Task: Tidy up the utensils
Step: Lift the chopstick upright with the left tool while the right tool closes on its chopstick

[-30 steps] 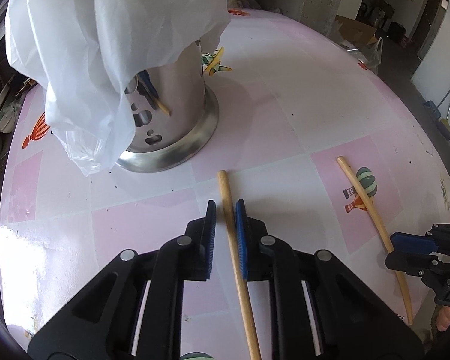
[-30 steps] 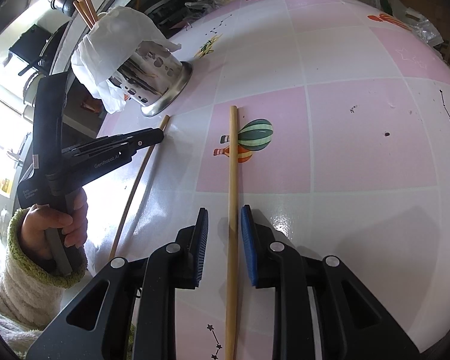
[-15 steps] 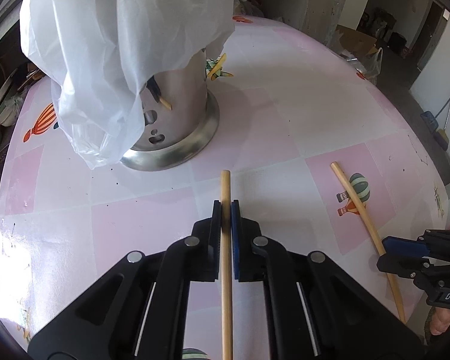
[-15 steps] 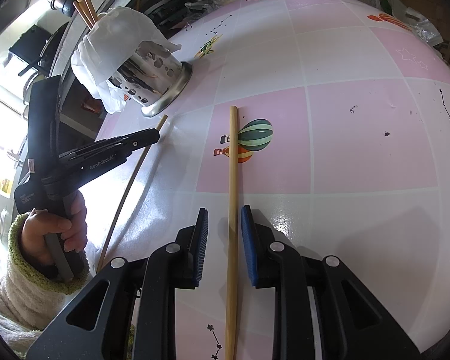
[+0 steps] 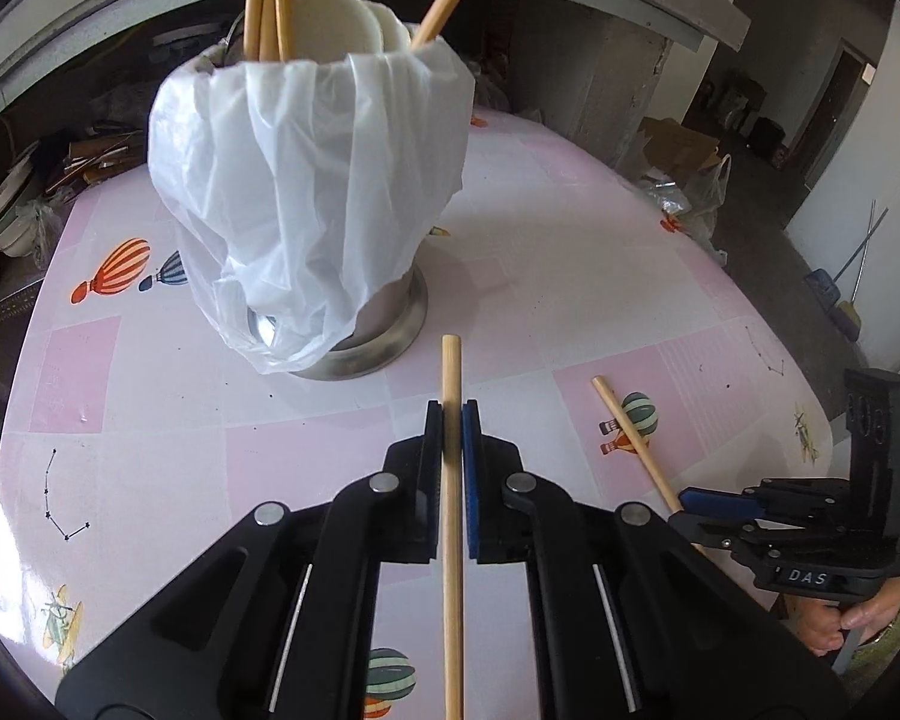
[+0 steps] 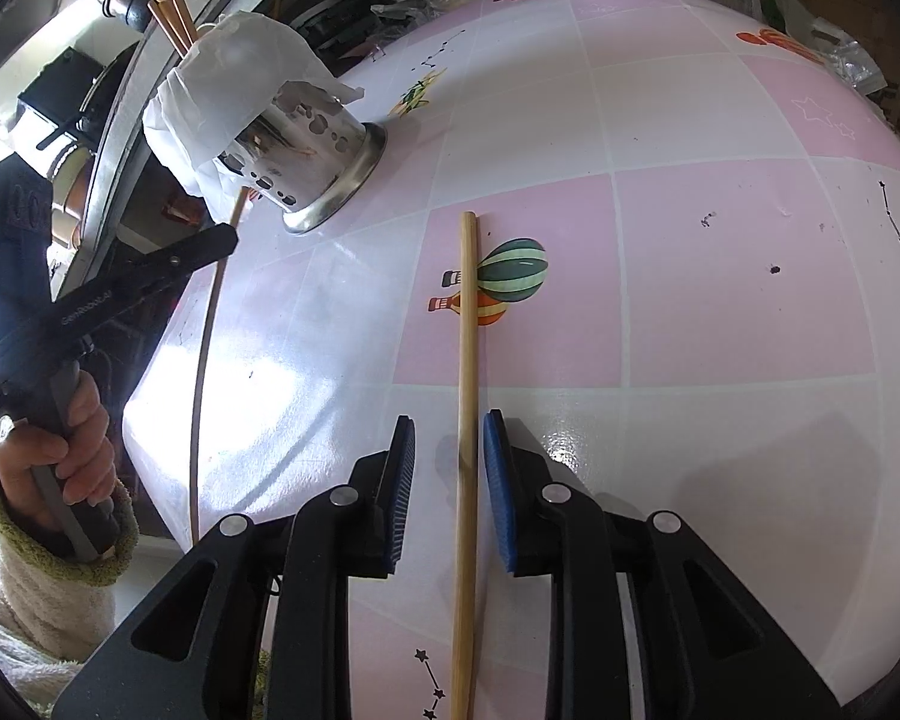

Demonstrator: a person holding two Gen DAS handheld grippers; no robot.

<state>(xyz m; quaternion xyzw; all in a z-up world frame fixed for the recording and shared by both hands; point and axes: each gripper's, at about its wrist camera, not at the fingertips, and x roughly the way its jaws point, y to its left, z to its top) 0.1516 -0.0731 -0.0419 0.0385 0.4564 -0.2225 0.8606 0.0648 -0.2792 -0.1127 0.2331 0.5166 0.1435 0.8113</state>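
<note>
My left gripper point(image 5: 452, 414) is shut on a wooden chopstick point(image 5: 451, 372) and holds it in the air, tip toward the steel utensil holder point(image 5: 390, 324). A white plastic bag point(image 5: 306, 180) is draped over the holder, and several chopsticks point(image 5: 264, 0) and white round utensils point(image 5: 330, 18) stand in it. A second chopstick point(image 6: 468, 312) lies flat on the pink table point(image 6: 690, 270). My right gripper point(image 6: 448, 420) is open and straddles this chopstick, its pads clear of it on both sides. The right wrist view shows the left gripper point(image 6: 222, 240) lifting its chopstick point(image 6: 201, 360) beside the holder point(image 6: 312, 156).
A hand in a green-cuffed fleece sleeve point(image 6: 72, 456) grips the left tool at the table's near-left edge. Clutter, boxes and bags point(image 5: 684, 180) sit past the table's far edge. Balloon prints mark the tablecloth.
The left gripper closed on its chopstick, then rose with it off the table, so the holder's top came into view. The right gripper stayed in place around the other chopstick.
</note>
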